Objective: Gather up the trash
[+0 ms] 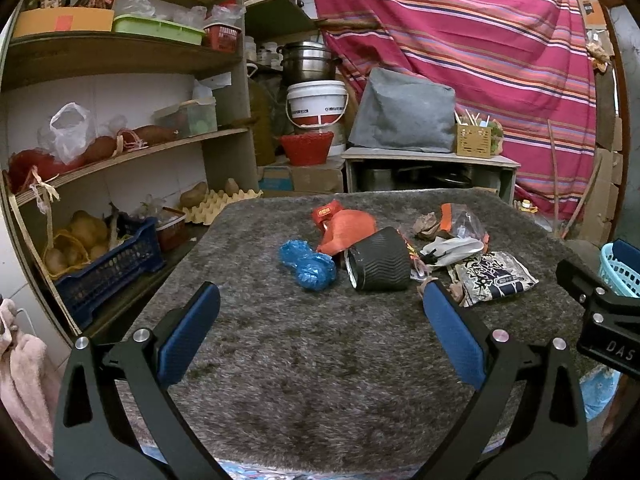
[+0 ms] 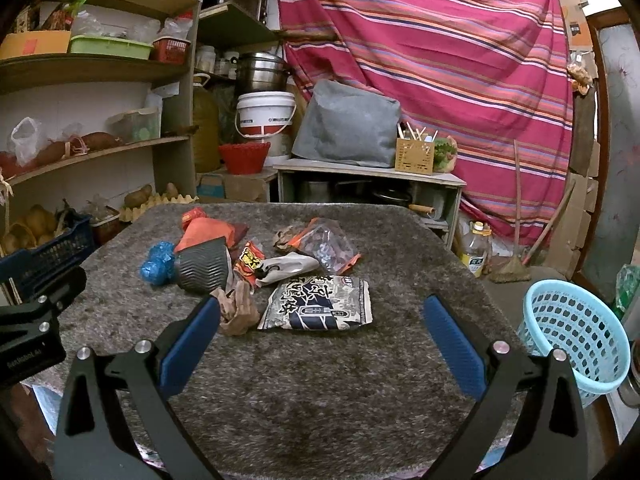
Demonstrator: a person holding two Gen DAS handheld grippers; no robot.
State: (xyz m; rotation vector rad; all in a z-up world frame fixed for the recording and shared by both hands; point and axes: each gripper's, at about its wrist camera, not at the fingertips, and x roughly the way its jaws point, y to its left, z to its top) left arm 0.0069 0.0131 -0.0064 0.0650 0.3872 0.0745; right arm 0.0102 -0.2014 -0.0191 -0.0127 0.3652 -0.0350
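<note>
Trash lies in a cluster on a grey furry table point(image 1: 304, 360) point(image 2: 320, 392): a crumpled blue plastic wad point(image 1: 308, 265) point(image 2: 157, 263), an orange-red bag point(image 1: 346, 229) point(image 2: 204, 229), a black ribbed paper cup point(image 1: 380, 260) point(image 2: 202, 267) on its side, a black-and-white snack packet point(image 1: 494, 278) point(image 2: 320, 298), a clear bag point(image 2: 329, 246), a brown crumpled paper point(image 2: 237, 309). My left gripper point(image 1: 320, 312) is open and empty, short of the cup. My right gripper point(image 2: 322, 320) is open and empty, just short of the snack packet. A light blue basket point(image 2: 576, 332) point(image 1: 620, 268) stands at the table's right.
Wooden shelves point(image 1: 120, 156) with bags, potatoes and a blue crate point(image 1: 108, 268) stand to the left. Behind the table are a low cabinet point(image 2: 368, 176), a white bucket point(image 1: 316, 104) and a striped red curtain point(image 2: 440, 60). A bottle point(image 2: 476, 248) stands on the floor at right.
</note>
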